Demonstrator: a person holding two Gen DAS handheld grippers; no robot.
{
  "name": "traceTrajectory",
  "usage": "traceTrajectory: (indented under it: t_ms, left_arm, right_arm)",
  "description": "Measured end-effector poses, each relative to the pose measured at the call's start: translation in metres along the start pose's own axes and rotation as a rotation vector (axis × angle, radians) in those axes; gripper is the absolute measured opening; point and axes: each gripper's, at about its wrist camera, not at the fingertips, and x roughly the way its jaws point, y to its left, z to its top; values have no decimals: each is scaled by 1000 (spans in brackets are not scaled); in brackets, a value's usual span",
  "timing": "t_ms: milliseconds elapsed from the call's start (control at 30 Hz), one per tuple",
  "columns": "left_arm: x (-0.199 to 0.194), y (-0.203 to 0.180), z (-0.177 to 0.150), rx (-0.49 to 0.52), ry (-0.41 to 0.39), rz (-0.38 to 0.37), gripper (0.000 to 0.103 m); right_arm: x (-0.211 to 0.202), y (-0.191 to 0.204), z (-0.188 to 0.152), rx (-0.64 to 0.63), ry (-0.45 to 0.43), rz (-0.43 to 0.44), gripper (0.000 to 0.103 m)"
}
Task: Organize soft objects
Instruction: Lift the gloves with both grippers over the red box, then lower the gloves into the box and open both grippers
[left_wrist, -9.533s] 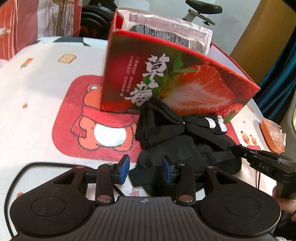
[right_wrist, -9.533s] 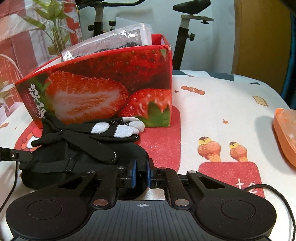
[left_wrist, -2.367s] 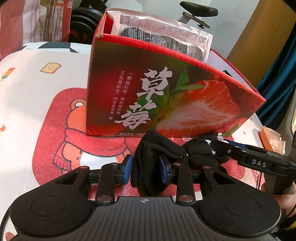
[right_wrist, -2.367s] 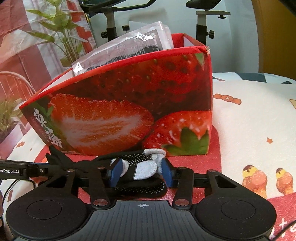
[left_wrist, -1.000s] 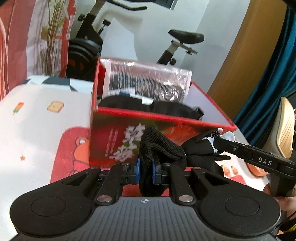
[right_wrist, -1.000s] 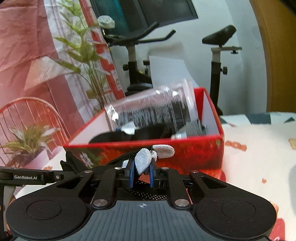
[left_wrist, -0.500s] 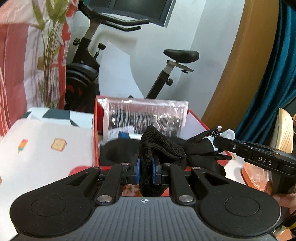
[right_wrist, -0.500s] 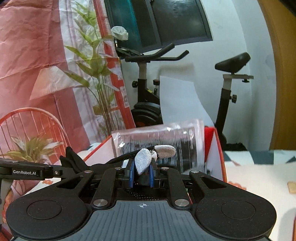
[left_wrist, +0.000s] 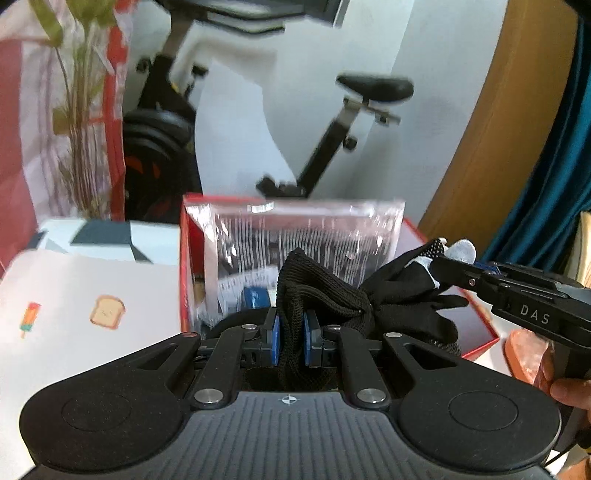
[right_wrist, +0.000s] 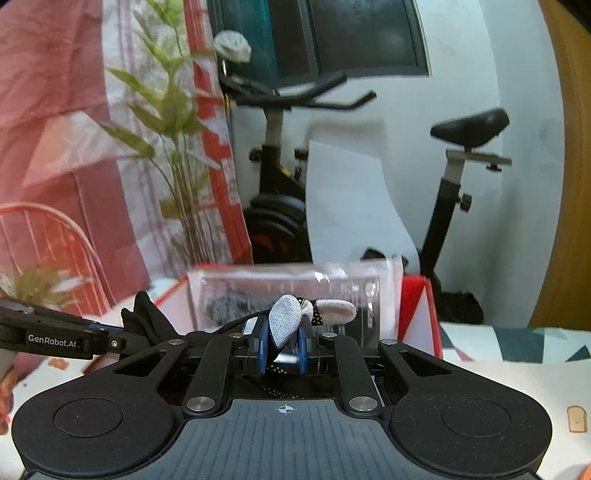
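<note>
A pair of black gloves (left_wrist: 399, 299) with grey fingertips hangs between my two grippers, held in the air over the open red strawberry box (left_wrist: 480, 332). My left gripper (left_wrist: 291, 341) is shut on the black knitted cuff end. My right gripper (right_wrist: 282, 347) is shut on the grey fingertip end (right_wrist: 284, 325); it also shows in the left wrist view (left_wrist: 476, 273). Inside the box stands a clear plastic packet (left_wrist: 295, 240) of dark items, also seen in the right wrist view (right_wrist: 295, 295). The box floor is mostly hidden.
The table has a white cloth (left_wrist: 74, 295) with cartoon prints. An orange dish (left_wrist: 524, 354) sits right of the box. An exercise bike (right_wrist: 280, 177), a plant (right_wrist: 177, 147) and a red curtain stand behind the table.
Both grippers have risen and moved forward with the gloves, from in front of the box to above its opening. Both stay shut on the gloves.
</note>
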Motion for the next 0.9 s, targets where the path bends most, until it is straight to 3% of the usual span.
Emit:
traceTrajectory:
  t_ms: [233,900]
  left_arm:
    - [27,10,2,-49,139,-10,14]
    - [53,-4,-2,55,273,44,14]
  right_arm:
    - [31,-1,-12,-34,127,-14,15]
    - [61,-13,-25,85,339,-27,15]
